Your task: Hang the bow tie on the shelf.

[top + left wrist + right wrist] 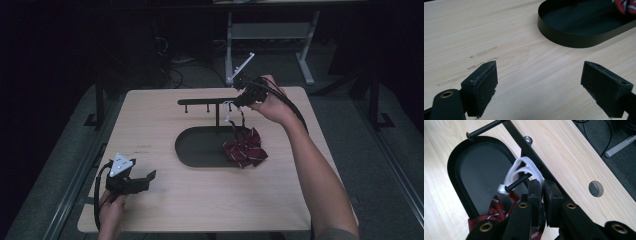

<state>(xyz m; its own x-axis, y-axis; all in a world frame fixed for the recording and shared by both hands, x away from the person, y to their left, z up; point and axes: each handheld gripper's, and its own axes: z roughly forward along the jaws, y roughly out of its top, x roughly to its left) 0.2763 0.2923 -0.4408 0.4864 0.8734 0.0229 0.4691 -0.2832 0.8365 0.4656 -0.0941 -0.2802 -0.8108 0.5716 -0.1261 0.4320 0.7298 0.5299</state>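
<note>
The white elastic loop (522, 167) of the red striped bow tie (245, 148) lies over a peg (517, 183) of the black rack (207, 102). The bow itself rests on the right end of the black oval tray (192, 150), partly over its rim. The right gripper (542, 195) has its jaws nearly together, pinching the white strap just beside the peg; no earlier view confirms any release.

To complete the hanging step well, seat the loop fully behind the peg's end knob before letting go, and keep the strap untwisted so the bow can hang freely.

The left gripper (539, 82) rests with jaws wide apart and empty above the bare wooden table (524, 55), near the tray's left end. The rack's crossbar sits close against the right jaws and may obstruct withdrawal; retreat along the peg's axis.
</note>
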